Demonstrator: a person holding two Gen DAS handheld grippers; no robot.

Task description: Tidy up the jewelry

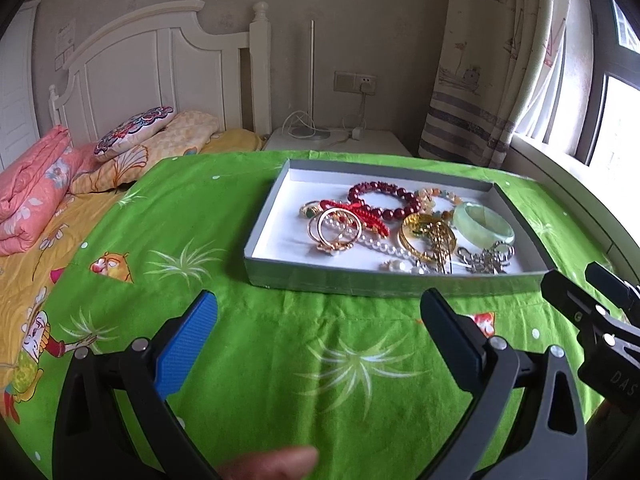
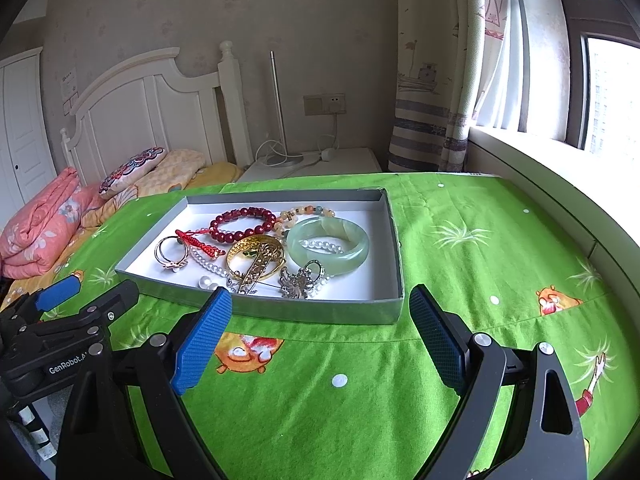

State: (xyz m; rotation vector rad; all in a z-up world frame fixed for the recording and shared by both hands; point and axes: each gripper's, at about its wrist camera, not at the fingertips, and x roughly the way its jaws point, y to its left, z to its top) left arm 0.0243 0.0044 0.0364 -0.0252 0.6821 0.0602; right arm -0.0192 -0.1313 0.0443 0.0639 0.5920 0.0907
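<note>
A shallow grey tray [image 1: 360,280] [image 2: 320,312] with a white floor sits on the green cloth. In it lie a jade bangle [image 1: 484,230] [image 2: 328,245], a dark red bead bracelet [image 1: 384,200] [image 2: 245,225], a red cord bracelet [image 1: 356,214] [image 2: 200,243], gold rings [image 1: 334,230] [image 2: 172,254], a gold bangle [image 1: 428,236] [image 2: 256,258], a pearl strand [image 1: 380,245] [image 2: 208,264] and a silver brooch [image 1: 486,258] [image 2: 300,280]. My left gripper [image 1: 318,306] is open and empty in front of the tray. My right gripper [image 2: 320,304] is open and empty at the tray's near edge.
The green cloth [image 1: 280,340] [image 2: 480,260] covers a table beside a bed with a pink quilt [image 1: 32,196] [image 2: 44,220]. A white nightstand [image 1: 340,140] with cables stands behind. A window sill [image 2: 560,160] and a curtain [image 2: 436,80] are at the right.
</note>
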